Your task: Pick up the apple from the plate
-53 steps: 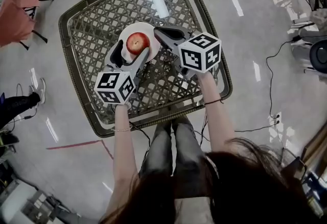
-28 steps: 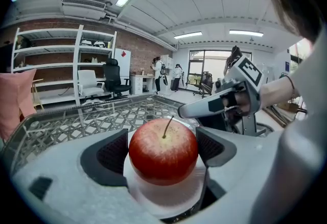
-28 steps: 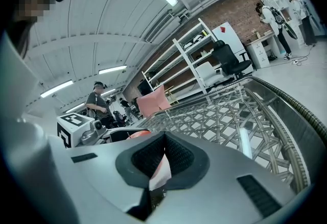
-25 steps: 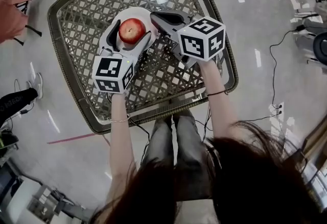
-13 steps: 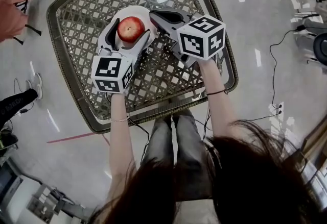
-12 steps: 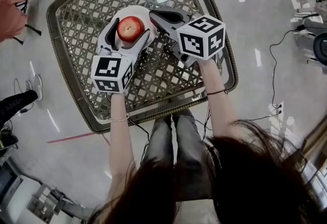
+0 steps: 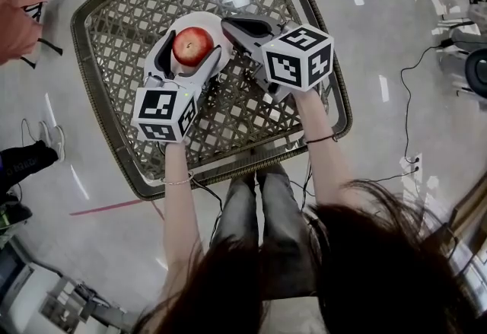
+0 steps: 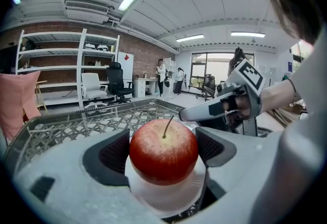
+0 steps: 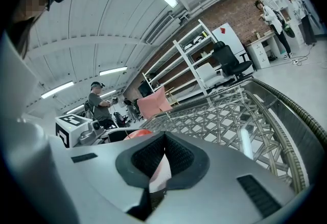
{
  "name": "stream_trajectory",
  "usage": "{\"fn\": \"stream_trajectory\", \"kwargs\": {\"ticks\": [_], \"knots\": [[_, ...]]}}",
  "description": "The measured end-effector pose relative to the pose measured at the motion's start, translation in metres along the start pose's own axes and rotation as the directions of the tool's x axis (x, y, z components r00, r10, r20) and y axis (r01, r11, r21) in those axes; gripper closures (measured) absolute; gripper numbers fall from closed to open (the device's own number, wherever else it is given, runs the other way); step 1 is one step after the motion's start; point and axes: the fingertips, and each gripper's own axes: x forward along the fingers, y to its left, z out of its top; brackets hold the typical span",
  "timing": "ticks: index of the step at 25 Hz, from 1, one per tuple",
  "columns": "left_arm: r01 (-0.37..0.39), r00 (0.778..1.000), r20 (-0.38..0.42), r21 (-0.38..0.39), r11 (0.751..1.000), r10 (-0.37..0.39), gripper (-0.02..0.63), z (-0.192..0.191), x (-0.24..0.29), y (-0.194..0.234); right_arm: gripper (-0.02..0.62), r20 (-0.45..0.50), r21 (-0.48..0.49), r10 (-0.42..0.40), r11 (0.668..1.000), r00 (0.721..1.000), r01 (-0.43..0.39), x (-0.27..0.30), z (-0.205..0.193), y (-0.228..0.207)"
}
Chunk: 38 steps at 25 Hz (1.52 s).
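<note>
A red apple sits over a white plate on a lattice-top table. My left gripper reaches in from the near side, and its dark pads press against both sides of the apple. The plate shows just beneath the fruit; I cannot tell whether they touch. My right gripper is shut on the plate's right rim. In the right gripper view a white sliver of the plate is pinched between the jaws of the right gripper. The apple peeks over them.
The table's raised woven rim runs around the top. A pink chair stands on the floor at the far left, a person's foot lower left, and cables trail at the right.
The left jaws have drawn in from a wide stance to the apple's sides. The right gripper has kept its hold on the plate rim.
</note>
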Motion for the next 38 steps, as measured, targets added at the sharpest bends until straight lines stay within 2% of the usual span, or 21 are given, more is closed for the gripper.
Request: {"fn": "stream_trajectory", "kwargs": {"ticks": [10, 28, 38], "knots": [[-0.012, 1.000, 0.022, -0.034, 0.999, 0.013, 0.196, 0.014, -0.019, -0.009, 0.586, 0.001, -0.014, -0.006, 1.000, 1.000, 0.006, -0.012, 0.017, 0.013], [-0.038, 0.996, 0.082, -0.070, 0.997, 0.044, 0.196, 0.075, -0.077, -0.035, 0.586, 0.058, -0.021, 0.004, 1.000, 0.998, -0.003, -0.055, 0.058, 0.070], [-0.031, 0.988, 0.147, -0.089, 0.996, 0.044, 0.196, 0.101, -0.099, -0.043, 0.586, 0.100, -0.032, 0.014, 0.999, 0.995, -0.011, -0.068, 0.071, 0.092]]}}
